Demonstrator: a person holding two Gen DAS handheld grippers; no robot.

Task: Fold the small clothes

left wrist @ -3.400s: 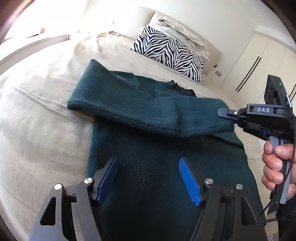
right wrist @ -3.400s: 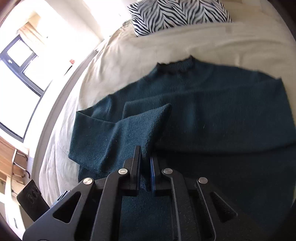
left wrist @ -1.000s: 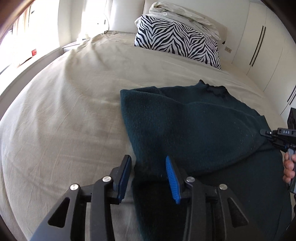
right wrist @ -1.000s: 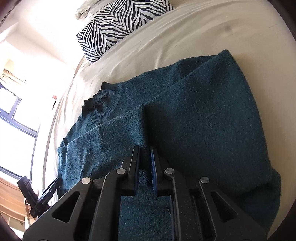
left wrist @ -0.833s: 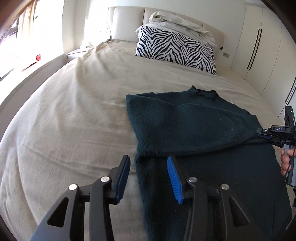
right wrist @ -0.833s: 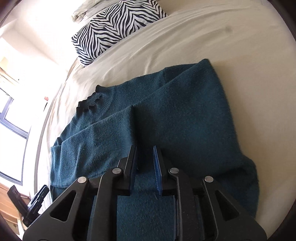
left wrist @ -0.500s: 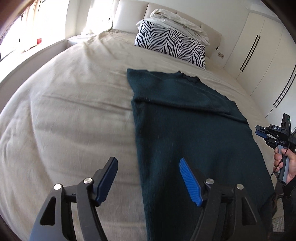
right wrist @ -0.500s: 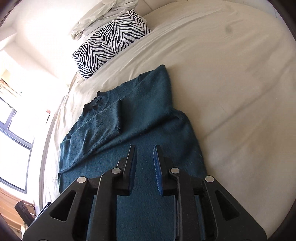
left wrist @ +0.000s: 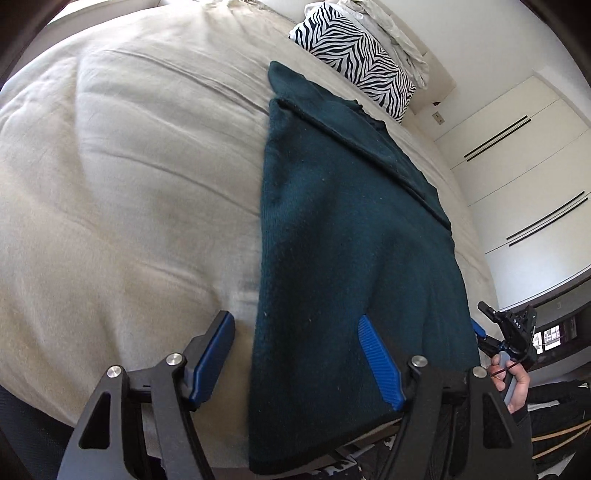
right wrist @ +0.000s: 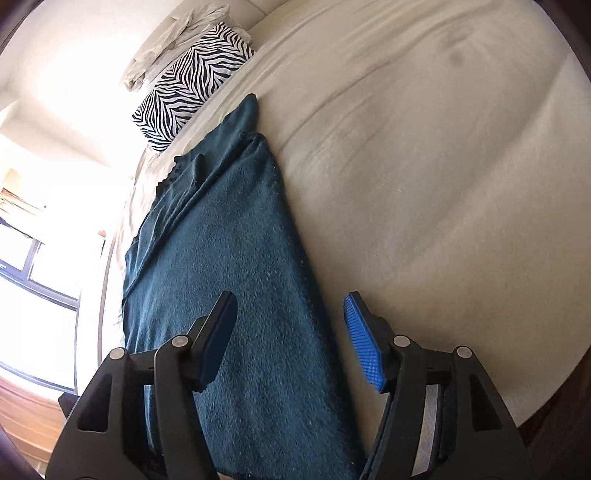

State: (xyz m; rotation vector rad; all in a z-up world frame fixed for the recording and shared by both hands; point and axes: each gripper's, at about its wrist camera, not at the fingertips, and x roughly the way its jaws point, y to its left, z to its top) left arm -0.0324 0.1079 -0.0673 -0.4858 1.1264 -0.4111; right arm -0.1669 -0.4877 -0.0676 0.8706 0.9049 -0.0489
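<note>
The left gripper (left wrist: 297, 356) has its blue-padded fingers (left wrist: 378, 363) spread wide apart and holds nothing; it straddles the near left edge of the dark teal sweater (left wrist: 343, 236), one pad over the beige bedsheet (left wrist: 122, 177), the other over the knit. The right gripper (right wrist: 291, 338) is likewise spread wide and empty, straddling the sweater's right edge near the hem, its left pad above the fabric and its right pad above bare sheet (from the left wrist view this gripper (left wrist: 491, 328) shows small at the far right, in the person's hand (left wrist: 515, 384)).

The sweater lies flat on the bed as a long narrow strip, both sides folded inward, with a sleeve laid diagonally across the upper part. Its collar end points toward the head of the bed and its hem reaches the near edge of the mattress.

Beyond the collar a zebra-print pillow (left wrist: 352, 57) leans at the headboard, with crumpled pale bedding (right wrist: 170, 35) piled behind it. White wardrobe doors (left wrist: 517, 166) stand at the right of the left wrist view, and a bright window (right wrist: 33, 288) at the left of the right wrist view.
</note>
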